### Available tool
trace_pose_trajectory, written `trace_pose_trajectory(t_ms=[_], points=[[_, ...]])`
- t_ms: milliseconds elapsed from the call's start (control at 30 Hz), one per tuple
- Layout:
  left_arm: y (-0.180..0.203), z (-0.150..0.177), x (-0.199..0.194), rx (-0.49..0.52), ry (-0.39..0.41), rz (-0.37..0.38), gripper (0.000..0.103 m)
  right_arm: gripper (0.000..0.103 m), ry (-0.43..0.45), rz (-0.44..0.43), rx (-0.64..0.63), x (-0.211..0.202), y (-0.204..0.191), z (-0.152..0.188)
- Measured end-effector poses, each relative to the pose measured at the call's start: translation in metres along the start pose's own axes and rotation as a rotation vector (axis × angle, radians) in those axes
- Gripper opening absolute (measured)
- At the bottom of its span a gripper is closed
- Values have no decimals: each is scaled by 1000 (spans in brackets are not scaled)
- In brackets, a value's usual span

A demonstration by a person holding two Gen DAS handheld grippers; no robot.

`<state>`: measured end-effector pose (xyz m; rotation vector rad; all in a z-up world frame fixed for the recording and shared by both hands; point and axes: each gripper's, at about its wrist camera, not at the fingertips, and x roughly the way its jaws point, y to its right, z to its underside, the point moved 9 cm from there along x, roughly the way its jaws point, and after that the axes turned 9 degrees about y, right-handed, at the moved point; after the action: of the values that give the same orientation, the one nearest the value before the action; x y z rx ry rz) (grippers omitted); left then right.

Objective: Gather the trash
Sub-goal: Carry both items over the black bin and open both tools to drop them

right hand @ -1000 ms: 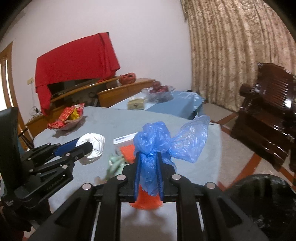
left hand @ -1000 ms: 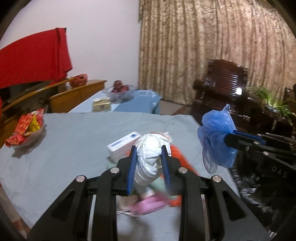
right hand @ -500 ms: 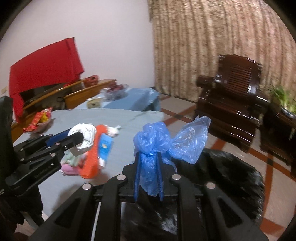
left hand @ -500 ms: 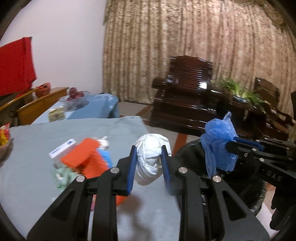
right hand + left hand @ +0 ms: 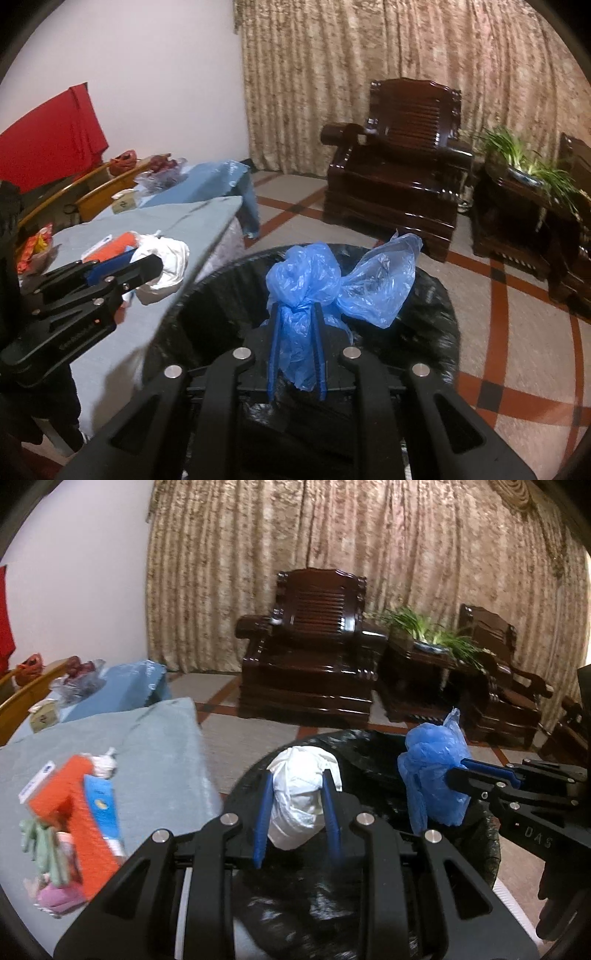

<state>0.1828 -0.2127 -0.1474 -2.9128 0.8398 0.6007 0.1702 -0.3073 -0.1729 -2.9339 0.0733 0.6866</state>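
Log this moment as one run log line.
left gripper: crumpled white plastic bag | right gripper: crumpled blue plastic bag | both above black-lined trash bin

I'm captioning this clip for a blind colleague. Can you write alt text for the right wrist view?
The right gripper holds a crumpled blue bag above a black-lined bin. At left, the left gripper holds a white wad near the edge of a cloth-covered table. Behind are dark wooden armchairs and a patterned curtain.

Left gripper [image 5: 295, 775] jaws clamp a white bag [image 5: 301, 797] over the black-lined bin [image 5: 373, 746]; right gripper [image 5: 458, 771] pinches a blue bag [image 5: 432, 775] beside it.
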Motion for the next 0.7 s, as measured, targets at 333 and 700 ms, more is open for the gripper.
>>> trace_pose_trajectory(t_ms=[333,700], points=[[-1,7,4,-38,-19,58,67,46,-39,42,34,0,24,19],[-55,-4,-45,-25,39,-87,91,98,16,24,65,-7,6,4]])
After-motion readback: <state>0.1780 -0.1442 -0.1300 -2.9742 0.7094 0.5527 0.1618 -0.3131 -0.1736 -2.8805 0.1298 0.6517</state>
